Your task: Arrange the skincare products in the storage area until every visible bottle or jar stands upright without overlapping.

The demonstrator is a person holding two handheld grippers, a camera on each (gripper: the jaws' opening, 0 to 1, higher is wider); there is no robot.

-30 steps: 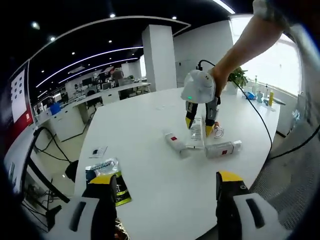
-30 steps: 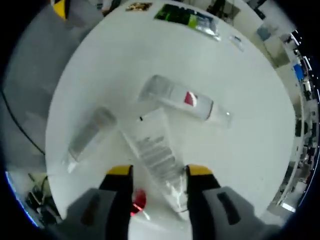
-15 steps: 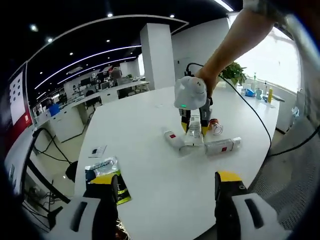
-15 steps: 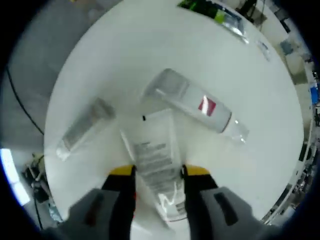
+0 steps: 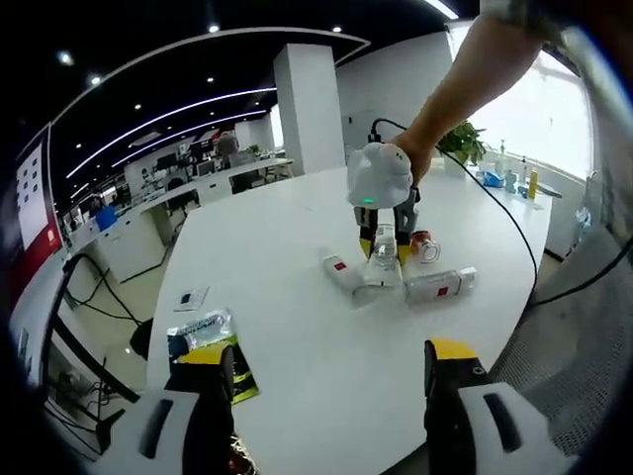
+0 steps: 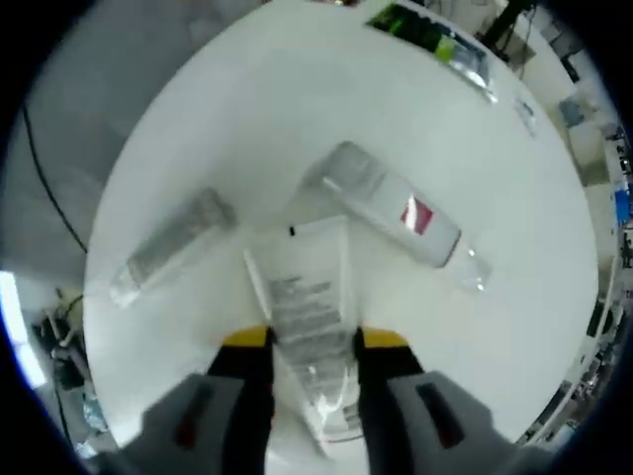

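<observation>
The skincare products lie on the white bench (image 5: 297, 228): a clear tube (image 6: 309, 327) flat between a white bottle with a red label (image 6: 396, 206) and a grey-capped tube (image 6: 170, 247). The right hand-held gripper (image 6: 310, 339) is clenched on the clear tube. The left hand-held gripper (image 5: 326, 358) hovers released over the bench edge, near a green packet (image 5: 213, 346).

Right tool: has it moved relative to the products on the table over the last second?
Yes. The right tool has come down from above and closed on the clear flat tube between the two lying white bottles.
</observation>
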